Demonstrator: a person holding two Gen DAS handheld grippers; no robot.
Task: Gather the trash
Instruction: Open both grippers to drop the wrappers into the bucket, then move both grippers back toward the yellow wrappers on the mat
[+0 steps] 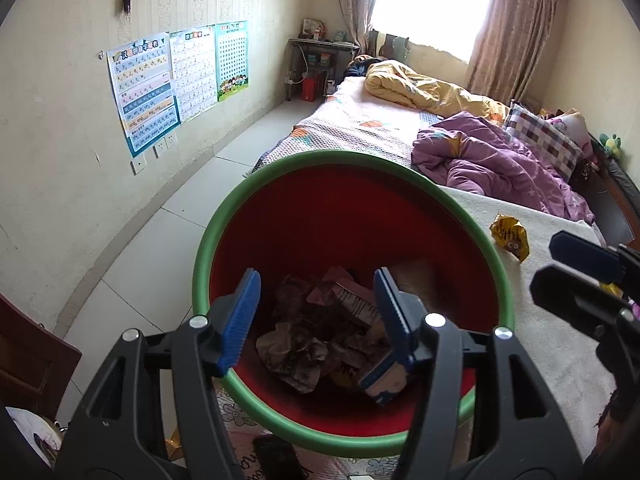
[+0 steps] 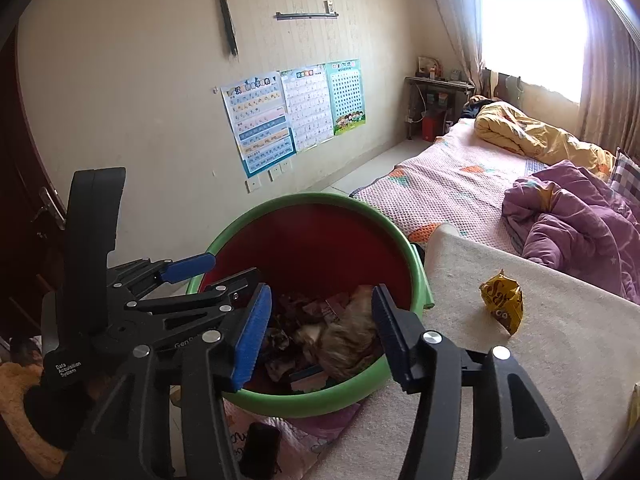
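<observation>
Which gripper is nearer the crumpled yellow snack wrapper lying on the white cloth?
Right. The right gripper is open over the bin's near rim, beside the white cloth where the crumpled yellow snack wrapper lies. The left gripper, also open, hangs over the bin's middle, farther away.

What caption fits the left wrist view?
Open left gripper above red bin of crumpled trash; yellow wrapper left on bed.

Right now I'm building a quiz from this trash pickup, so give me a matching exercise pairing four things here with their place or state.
1. yellow wrapper
2. crumpled paper
3. left gripper
4. purple quilt

A. heaped on the bed
B. open above the bin
C. lying on the white cloth
D. down inside the red bin

Pairs: 1-C, 2-D, 3-B, 4-A
</observation>
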